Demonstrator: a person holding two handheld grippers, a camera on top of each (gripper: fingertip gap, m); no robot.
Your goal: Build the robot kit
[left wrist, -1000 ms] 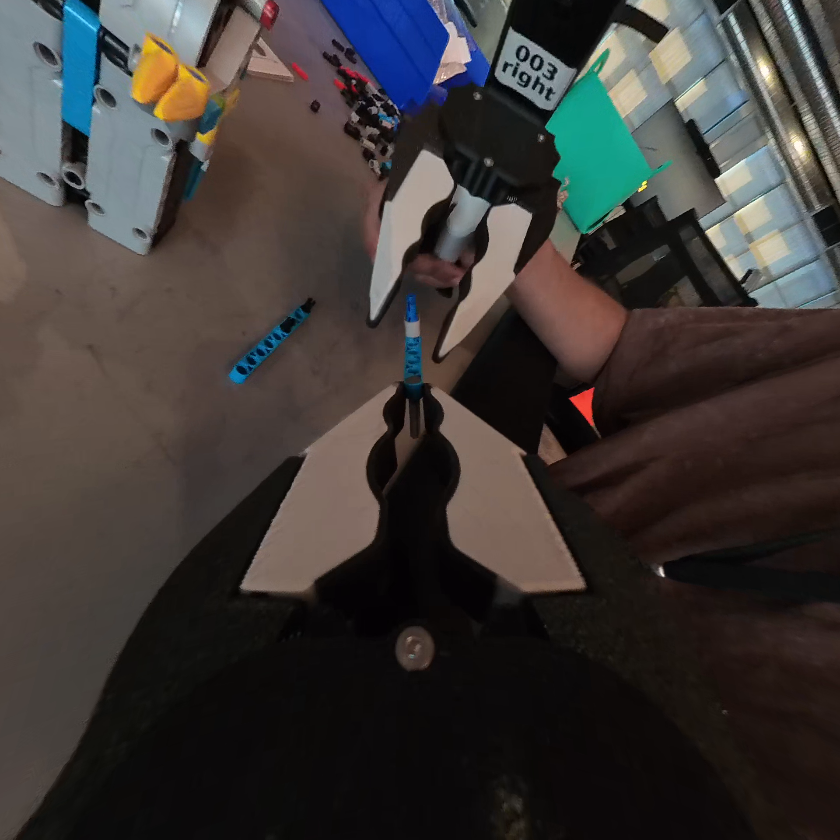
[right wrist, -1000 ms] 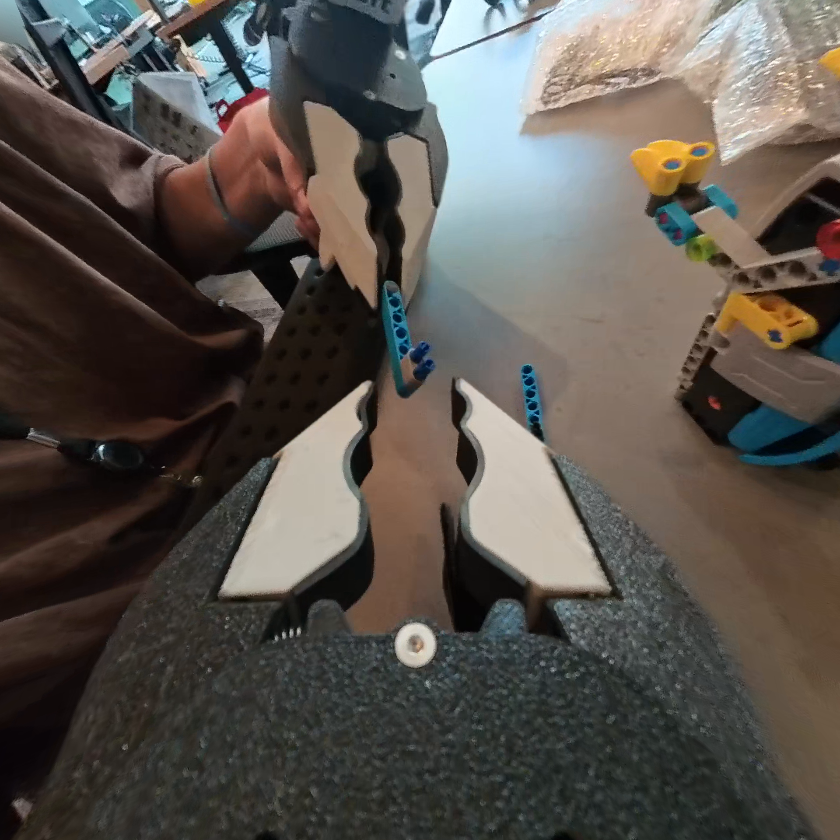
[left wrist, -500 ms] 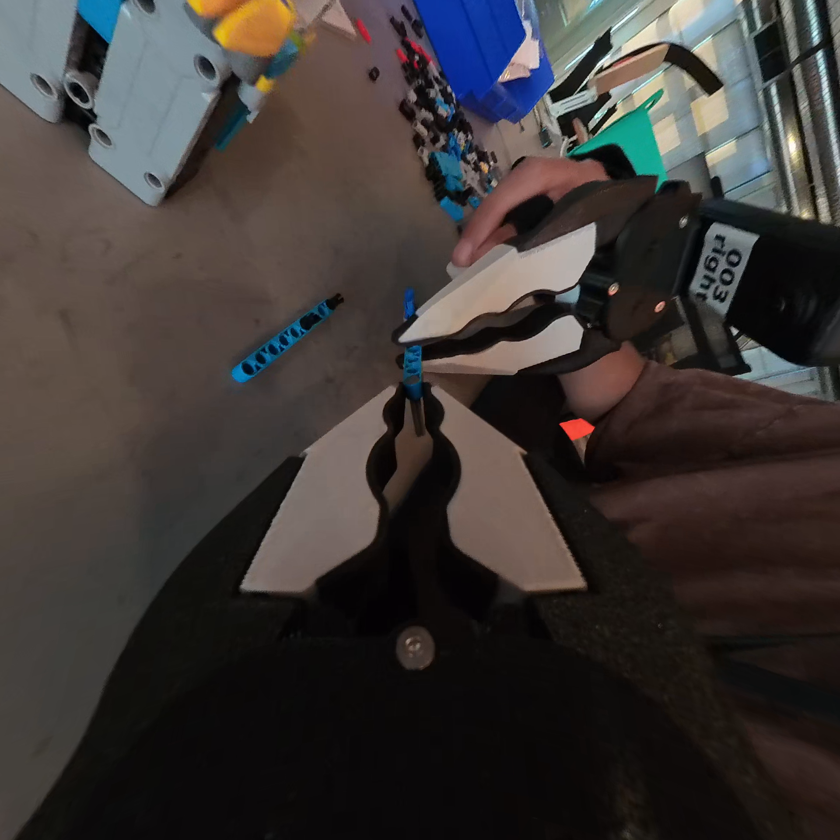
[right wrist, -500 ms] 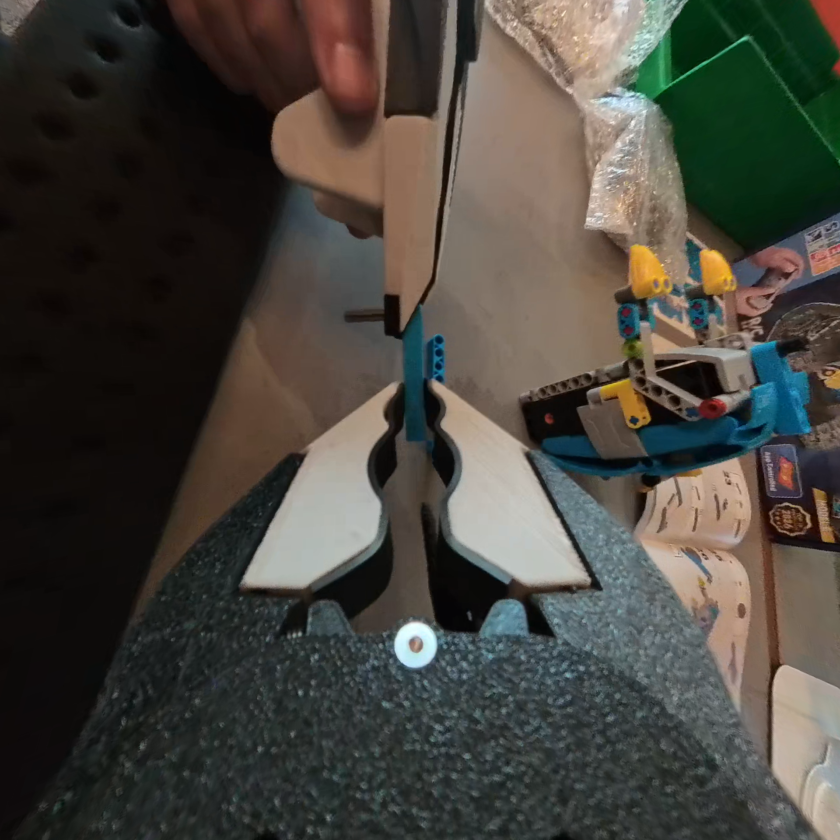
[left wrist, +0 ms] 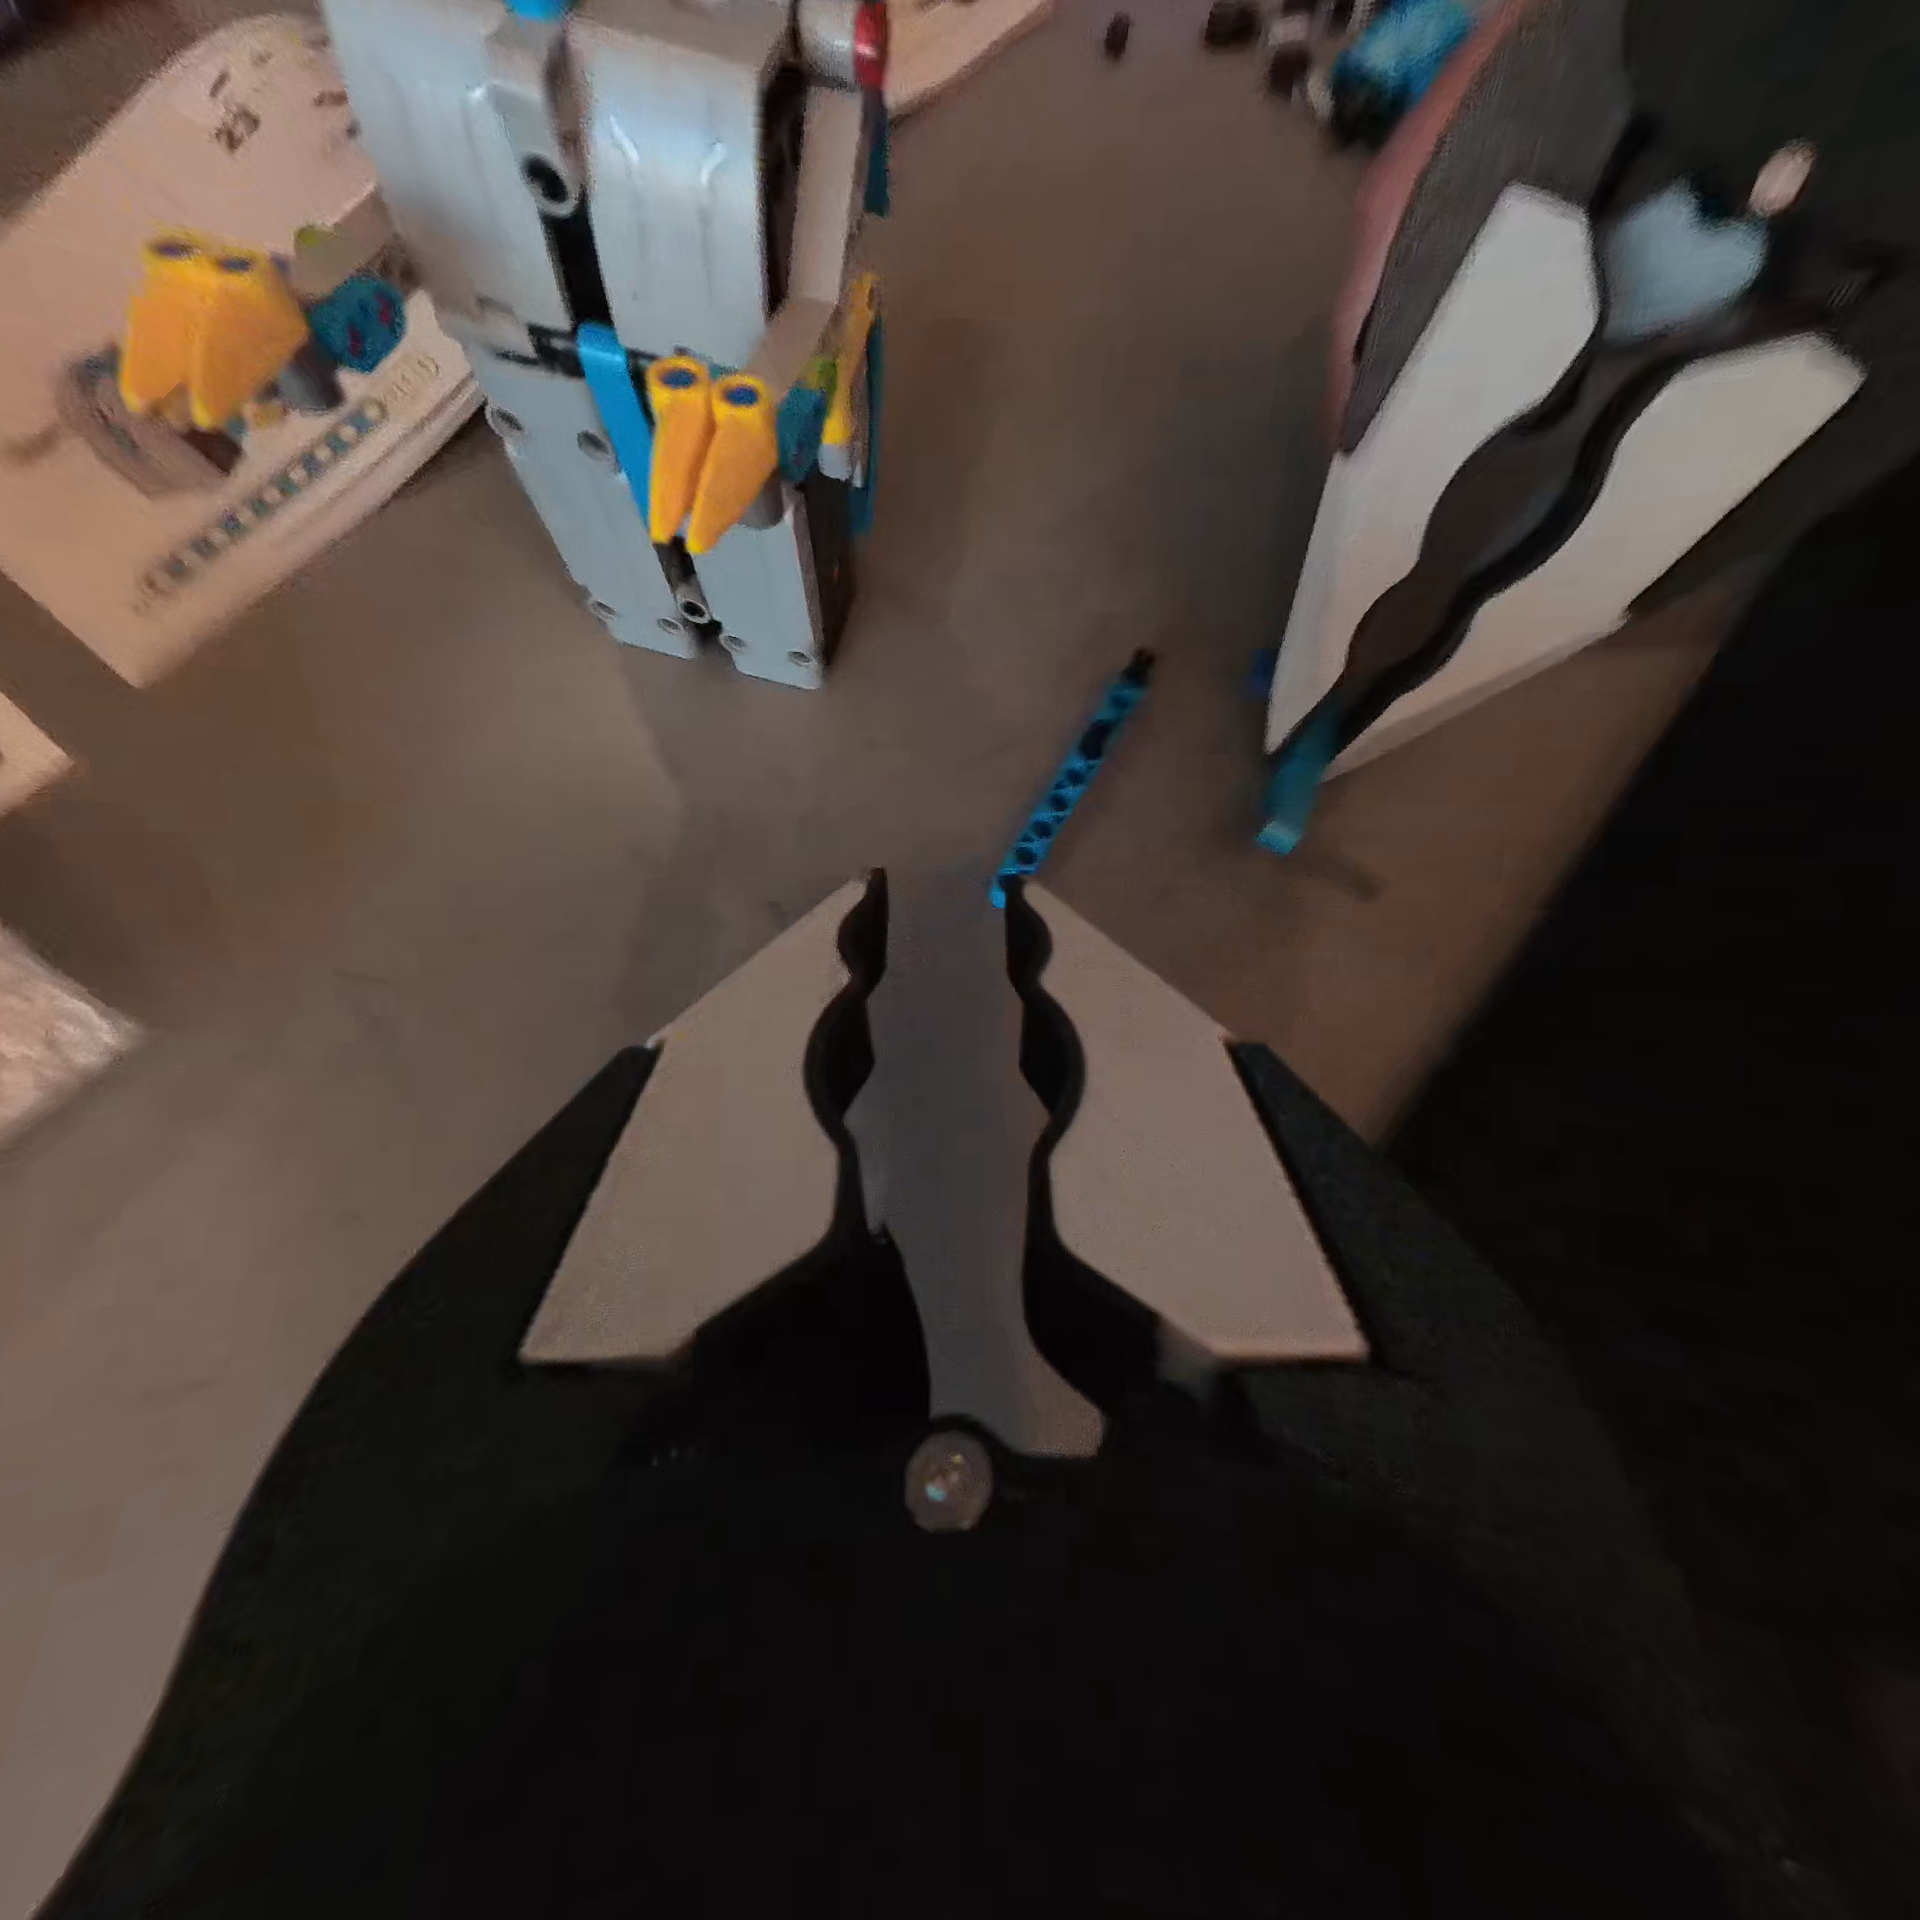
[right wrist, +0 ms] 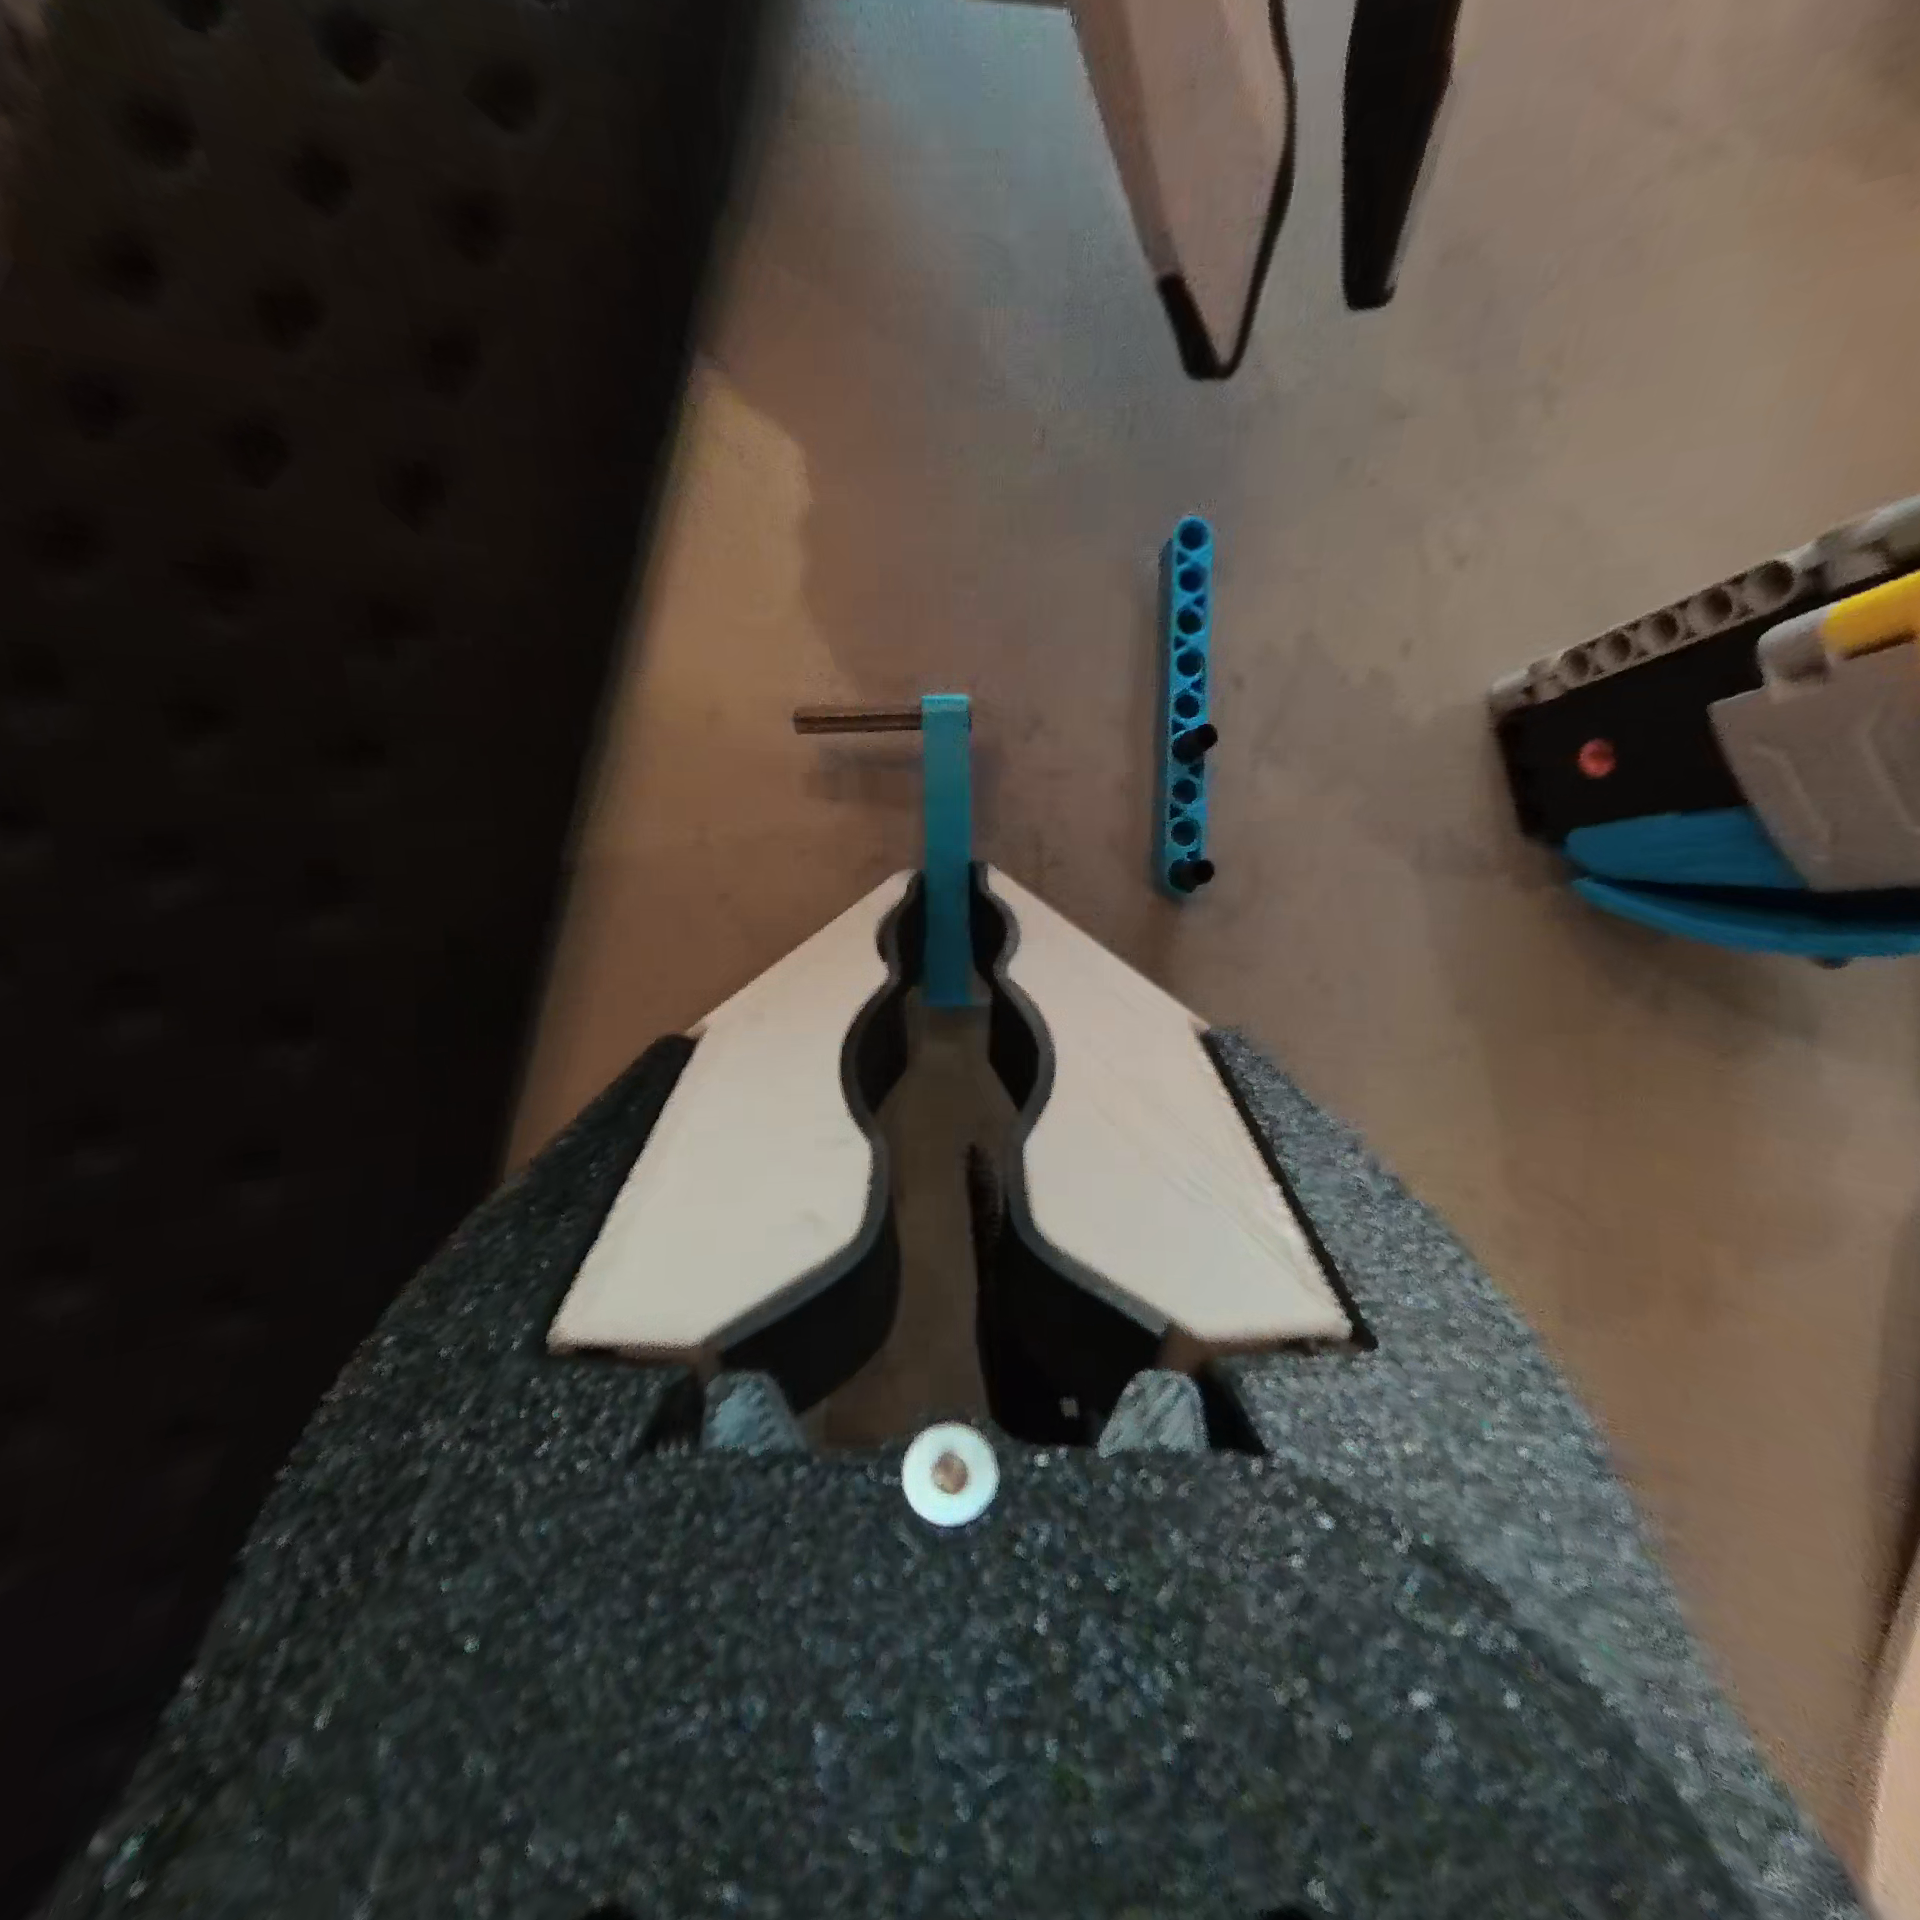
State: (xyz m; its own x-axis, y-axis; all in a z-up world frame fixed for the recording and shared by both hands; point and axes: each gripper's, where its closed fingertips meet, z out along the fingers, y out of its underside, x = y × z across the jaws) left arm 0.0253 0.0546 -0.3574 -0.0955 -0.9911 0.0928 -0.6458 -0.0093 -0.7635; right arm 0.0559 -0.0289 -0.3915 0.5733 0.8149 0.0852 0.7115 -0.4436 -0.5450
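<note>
Left tongs (left wrist: 940,894) seen parted, empty, above counter (left wrist: 416,935). Right of them, holed blue beam (right wrist: 1184,717) laid flat. Further right, right tongs (right wrist: 948,883) clamped on teal beam (right wrist: 948,831), possibly bearing grey axle (right wrist: 857,719).

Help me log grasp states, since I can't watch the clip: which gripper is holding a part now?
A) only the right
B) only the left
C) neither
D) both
A: the right gripper is shut on a teal beam, while the left gripper stands open with nothing between its fingers.
</note>
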